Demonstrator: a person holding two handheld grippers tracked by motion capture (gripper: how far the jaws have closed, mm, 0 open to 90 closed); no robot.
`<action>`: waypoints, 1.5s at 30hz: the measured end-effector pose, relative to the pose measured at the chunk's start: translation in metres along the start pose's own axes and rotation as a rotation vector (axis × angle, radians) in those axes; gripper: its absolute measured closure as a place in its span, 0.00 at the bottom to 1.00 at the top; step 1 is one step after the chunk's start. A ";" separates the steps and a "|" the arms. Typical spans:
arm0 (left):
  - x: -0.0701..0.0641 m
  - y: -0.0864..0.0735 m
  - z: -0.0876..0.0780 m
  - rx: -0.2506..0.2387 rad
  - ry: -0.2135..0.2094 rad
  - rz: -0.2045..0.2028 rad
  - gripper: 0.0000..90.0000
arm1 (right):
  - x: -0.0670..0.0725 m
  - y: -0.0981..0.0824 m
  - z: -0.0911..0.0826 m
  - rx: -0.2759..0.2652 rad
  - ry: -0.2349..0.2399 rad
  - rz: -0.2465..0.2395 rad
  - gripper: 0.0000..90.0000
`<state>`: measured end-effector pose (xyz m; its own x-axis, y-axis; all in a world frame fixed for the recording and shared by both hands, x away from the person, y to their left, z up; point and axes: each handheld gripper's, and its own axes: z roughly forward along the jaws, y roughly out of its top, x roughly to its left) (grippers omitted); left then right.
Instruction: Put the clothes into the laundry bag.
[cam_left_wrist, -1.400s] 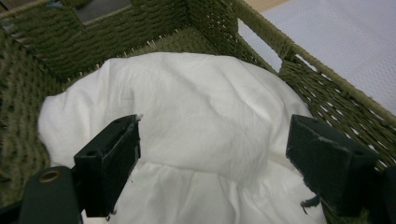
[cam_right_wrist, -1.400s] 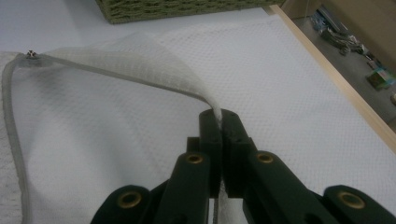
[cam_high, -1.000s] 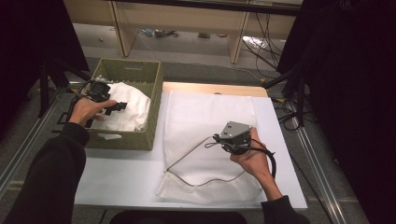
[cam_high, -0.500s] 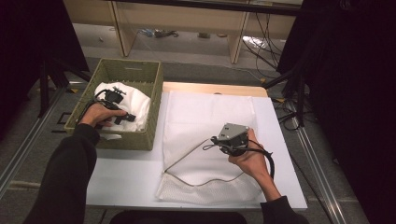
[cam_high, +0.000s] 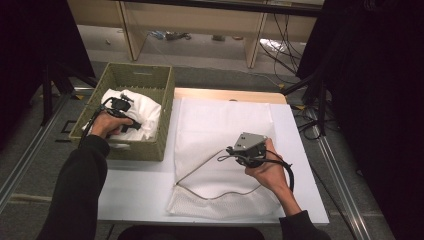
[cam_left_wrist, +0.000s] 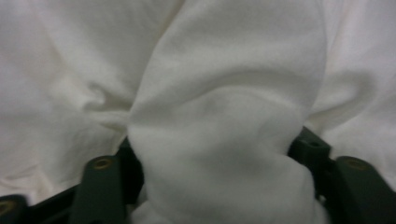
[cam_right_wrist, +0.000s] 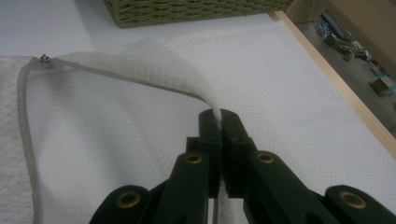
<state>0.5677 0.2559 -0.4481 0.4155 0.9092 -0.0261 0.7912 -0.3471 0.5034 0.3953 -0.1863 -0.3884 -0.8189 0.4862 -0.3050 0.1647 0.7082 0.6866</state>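
Item: white mesh laundry bag (cam_high: 225, 150), flat on the white table (cam_high: 135, 195), centre of the high view. Fine honeycomb weave, grey zip edging, mouth open along the lower left.

Item: white garment (cam_high: 142, 112), soft matte knit, rumpled, in the olive woven basket (cam_high: 165, 125), left of frame.

Right gripper (cam_high: 234, 152): clenched on the bag's upper mouth edge, lifting the flap; the right gripper view shows mesh pinched between closed jaws.

Left gripper (cam_high: 134, 125): down in the basket, jaws just closing around a thick fold of garment; the fold sits between them, pads seemingly pressing.

Progress, judged: bag mouth held open, garment being seized. Remaining: lift out, carry over, insert, close zip.
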 end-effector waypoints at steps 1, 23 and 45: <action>0.002 0.002 -0.001 -0.001 0.010 -0.011 0.48 | 0.000 0.000 0.000 0.000 0.000 -0.001 0.99; 0.000 -0.002 0.003 -0.034 0.017 -0.039 0.53 | -0.002 -0.002 -0.002 -0.018 0.010 0.000 0.99; 0.008 0.014 -0.081 -0.361 -0.044 -0.158 0.59 | -0.004 -0.005 -0.003 -0.009 0.009 0.031 0.99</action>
<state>0.5462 0.2772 -0.3709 0.3261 0.9316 -0.1606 0.6418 -0.0934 0.7612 0.3960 -0.1932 -0.3880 -0.8185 0.5029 -0.2777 0.1850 0.6884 0.7014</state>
